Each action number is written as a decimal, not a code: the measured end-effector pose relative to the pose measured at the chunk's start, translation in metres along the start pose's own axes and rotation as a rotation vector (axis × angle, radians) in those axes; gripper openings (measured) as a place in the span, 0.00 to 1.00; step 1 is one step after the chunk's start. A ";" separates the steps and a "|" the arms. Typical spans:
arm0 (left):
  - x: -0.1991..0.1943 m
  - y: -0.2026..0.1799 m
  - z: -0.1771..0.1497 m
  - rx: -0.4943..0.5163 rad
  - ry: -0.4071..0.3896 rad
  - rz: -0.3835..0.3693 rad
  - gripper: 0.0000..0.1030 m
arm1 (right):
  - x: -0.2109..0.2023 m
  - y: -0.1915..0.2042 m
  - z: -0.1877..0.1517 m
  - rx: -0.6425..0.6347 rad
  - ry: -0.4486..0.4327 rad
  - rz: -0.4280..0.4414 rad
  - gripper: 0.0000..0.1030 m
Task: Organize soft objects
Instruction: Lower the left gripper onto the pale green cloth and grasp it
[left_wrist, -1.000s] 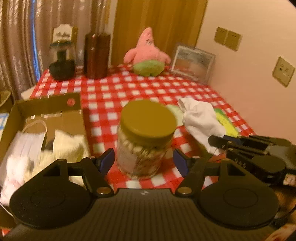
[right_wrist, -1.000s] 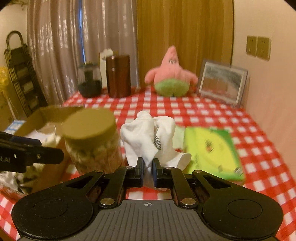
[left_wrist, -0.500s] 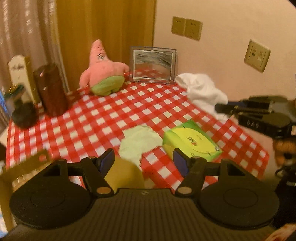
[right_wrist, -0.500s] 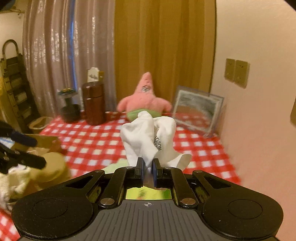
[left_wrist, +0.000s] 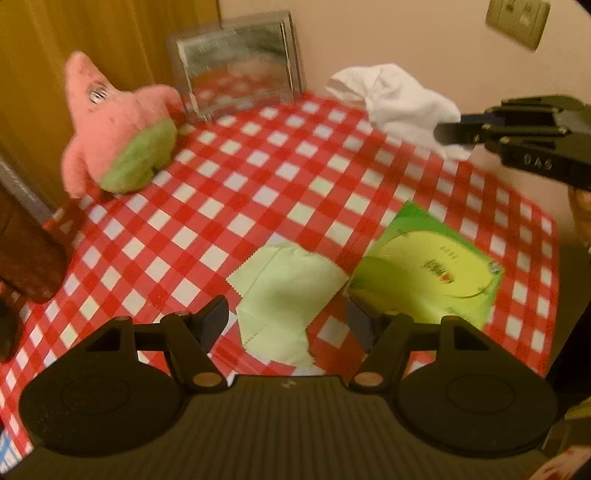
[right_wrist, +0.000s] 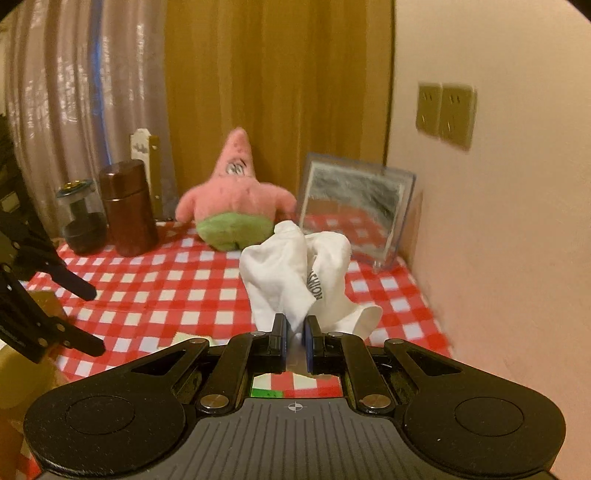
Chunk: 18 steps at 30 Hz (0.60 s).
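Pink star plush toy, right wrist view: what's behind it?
Behind the pink star plush toy hangs a mustard-yellow curtain, reaching down to the red-and-white checked tablecloth. The plush's body covers the curtain's lower edge and any table strip there.

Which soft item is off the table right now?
The white sock, pinched in the right claw. The pale green cloth and pink starfish plush both rest on the checked tablecloth.
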<state>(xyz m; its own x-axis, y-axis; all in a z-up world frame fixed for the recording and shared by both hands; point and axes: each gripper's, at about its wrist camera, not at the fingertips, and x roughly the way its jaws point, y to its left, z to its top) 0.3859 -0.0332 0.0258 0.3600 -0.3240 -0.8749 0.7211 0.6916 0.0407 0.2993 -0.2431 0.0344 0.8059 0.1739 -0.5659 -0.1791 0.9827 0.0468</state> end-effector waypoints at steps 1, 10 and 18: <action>0.007 0.004 0.004 0.010 0.011 0.000 0.65 | 0.006 -0.002 -0.001 0.000 0.017 -0.015 0.09; 0.075 0.020 0.016 0.105 0.141 -0.053 0.65 | 0.034 -0.021 -0.009 0.017 0.118 -0.109 0.09; 0.110 0.009 0.014 0.249 0.192 -0.115 0.73 | 0.041 -0.031 -0.016 0.028 0.147 -0.127 0.09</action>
<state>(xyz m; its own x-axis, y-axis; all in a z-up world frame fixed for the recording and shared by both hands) 0.4404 -0.0718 -0.0632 0.1666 -0.2467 -0.9547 0.8815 0.4710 0.0321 0.3288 -0.2678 -0.0031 0.7293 0.0397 -0.6830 -0.0641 0.9979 -0.0105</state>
